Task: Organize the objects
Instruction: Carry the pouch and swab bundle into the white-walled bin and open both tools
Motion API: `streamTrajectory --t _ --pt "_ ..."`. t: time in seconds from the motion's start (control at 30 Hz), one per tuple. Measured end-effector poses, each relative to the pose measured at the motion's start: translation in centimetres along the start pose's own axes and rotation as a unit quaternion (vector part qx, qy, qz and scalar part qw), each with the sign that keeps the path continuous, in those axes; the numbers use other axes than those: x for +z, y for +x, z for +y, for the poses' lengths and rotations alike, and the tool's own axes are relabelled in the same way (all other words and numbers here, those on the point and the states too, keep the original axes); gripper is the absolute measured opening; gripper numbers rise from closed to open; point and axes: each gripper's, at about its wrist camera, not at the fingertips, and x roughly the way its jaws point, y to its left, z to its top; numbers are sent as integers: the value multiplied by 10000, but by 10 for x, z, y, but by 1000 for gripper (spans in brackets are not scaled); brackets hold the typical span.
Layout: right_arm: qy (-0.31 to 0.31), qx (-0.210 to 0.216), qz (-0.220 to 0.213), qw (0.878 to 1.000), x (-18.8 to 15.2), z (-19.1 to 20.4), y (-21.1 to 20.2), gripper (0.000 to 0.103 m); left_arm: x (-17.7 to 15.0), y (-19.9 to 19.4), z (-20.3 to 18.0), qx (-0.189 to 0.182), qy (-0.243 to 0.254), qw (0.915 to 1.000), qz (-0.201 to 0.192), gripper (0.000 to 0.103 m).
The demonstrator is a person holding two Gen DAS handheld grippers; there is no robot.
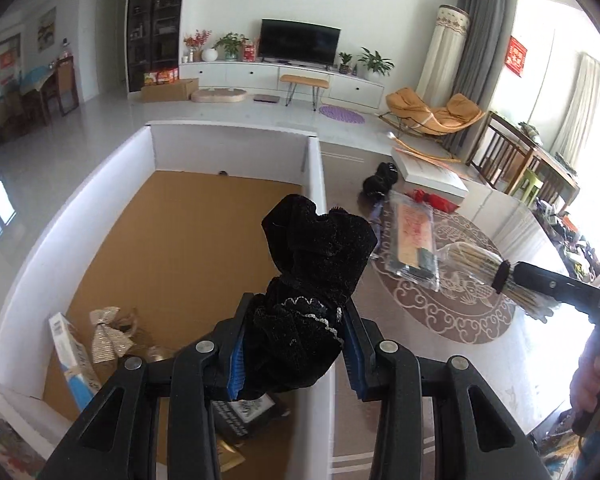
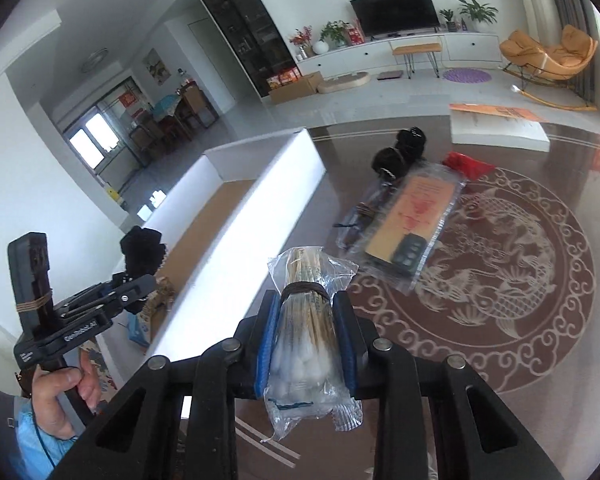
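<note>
left gripper clenches black cloth | right gripper clenches cotton swabs | you release both over box, 11 o'clock

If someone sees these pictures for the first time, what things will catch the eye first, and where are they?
First, the left gripper is shut on a black velvet scrunchie, held above the open white box. The right gripper is shut on a bagged bundle of cotton swabs over the brown table with its pale fish pattern. A clear packet holding an orange card lies on the table to the right of the box.
</note>
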Motion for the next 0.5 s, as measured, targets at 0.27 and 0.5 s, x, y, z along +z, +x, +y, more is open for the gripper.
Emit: streamTrajectory --t 0.27,0.5 --pt "-1012 628 560 9913 -6 149 114 29 -21 17 105 1054 -775 9897 582 41" --pt "-1022 945 912 9861 -38 149 136 51 -40 17 126 1305 -1142 9829 621 76"
